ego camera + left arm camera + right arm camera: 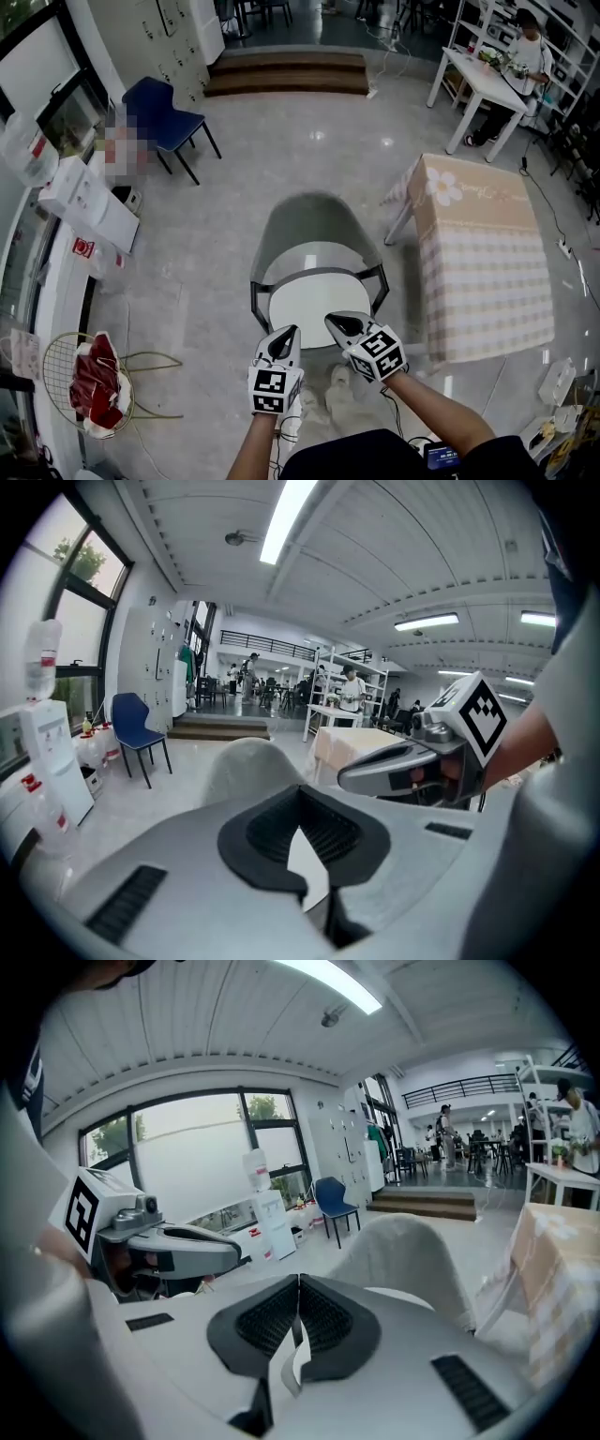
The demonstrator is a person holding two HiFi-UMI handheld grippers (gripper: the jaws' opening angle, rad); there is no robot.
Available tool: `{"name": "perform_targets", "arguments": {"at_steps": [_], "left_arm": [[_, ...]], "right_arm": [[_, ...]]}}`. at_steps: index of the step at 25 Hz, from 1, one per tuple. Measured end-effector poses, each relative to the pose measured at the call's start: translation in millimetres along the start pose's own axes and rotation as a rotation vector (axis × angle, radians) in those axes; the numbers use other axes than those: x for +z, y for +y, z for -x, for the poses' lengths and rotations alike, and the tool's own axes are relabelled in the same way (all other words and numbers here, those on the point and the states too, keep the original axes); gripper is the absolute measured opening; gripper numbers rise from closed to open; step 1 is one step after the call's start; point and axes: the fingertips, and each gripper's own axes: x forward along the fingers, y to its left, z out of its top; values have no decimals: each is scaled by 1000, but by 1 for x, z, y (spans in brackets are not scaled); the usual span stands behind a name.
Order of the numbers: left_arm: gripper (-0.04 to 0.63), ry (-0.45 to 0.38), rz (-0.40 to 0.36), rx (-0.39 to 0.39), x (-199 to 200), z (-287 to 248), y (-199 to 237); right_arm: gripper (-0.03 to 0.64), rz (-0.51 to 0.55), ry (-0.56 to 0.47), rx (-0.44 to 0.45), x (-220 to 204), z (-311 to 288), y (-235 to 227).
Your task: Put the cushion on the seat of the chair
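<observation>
White cushion (314, 300): I'm seeing it lying on the grey chair (309, 220) seat, centre frame.
Writing: checked tablecloth (478, 253) print at right is blurring, unreadable.
Claws: left gripper (290, 332) and right gripper (332, 320) are sitting pinched together, empty.

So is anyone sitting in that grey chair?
No, in the head view the grey chair has nobody on it, and its whole seat shows.
</observation>
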Motion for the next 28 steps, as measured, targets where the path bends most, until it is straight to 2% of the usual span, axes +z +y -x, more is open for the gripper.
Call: {"name": "perform_targets", "arguments": {"at_steps": [5, 10, 23, 28], "left_arm": [[6, -18, 7, -13, 9, 23, -15], [6, -85, 13, -29, 31, 37, -18], [5, -170, -68, -90, 68, 61, -23], [5, -187, -76, -113, 71, 68, -21]], "right_arm": [[20, 20, -13, 0, 12, 24, 15], [20, 44, -62, -19, 32, 37, 21], [20, 84, -201, -76, 89, 66, 38], [20, 85, -212, -93, 90, 64, 45]]}}
